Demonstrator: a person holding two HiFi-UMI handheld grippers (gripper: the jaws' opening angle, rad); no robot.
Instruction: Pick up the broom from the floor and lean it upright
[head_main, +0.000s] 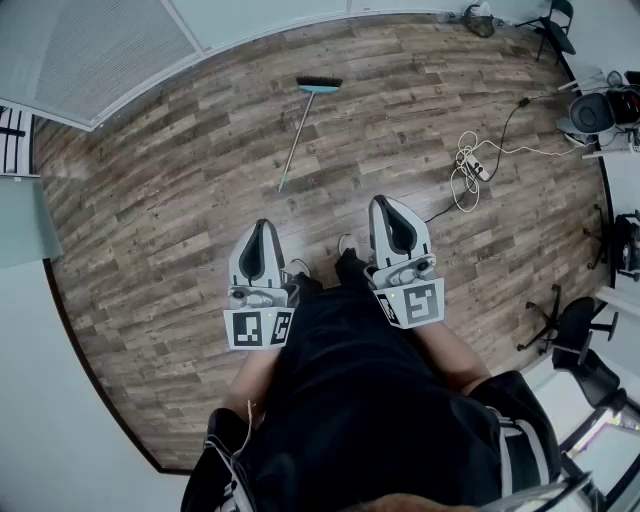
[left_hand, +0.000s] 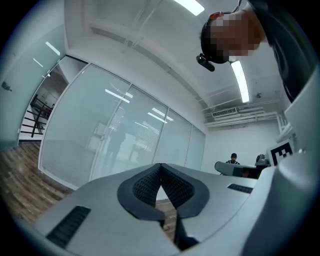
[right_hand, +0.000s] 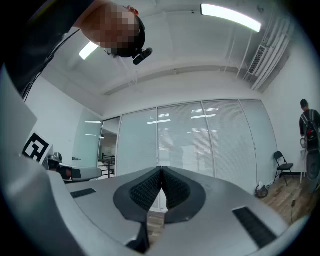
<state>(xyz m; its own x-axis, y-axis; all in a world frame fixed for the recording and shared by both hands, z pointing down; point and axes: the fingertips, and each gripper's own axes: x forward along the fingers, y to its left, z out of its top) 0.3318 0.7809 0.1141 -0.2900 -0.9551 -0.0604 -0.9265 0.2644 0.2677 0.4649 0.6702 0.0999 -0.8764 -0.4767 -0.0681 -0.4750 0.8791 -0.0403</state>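
The broom (head_main: 300, 125) lies flat on the wooden floor ahead of me, its teal handle running from near my feet up to the dark brush head (head_main: 320, 84) at the far end. My left gripper (head_main: 262, 226) and right gripper (head_main: 388, 203) are held level in front of my body, well short of the broom. Both are shut with nothing between the jaws. In the left gripper view the left gripper (left_hand: 160, 165) tips meet. In the right gripper view the right gripper (right_hand: 161, 169) tips meet too. Neither gripper view shows the broom.
A glass partition wall (head_main: 120, 50) runs along the far left. A white power strip with tangled cables (head_main: 470, 165) lies on the floor to the right. Office chairs (head_main: 575, 330) and a desk area crowd the right edge. A person (right_hand: 307, 122) stands far right.
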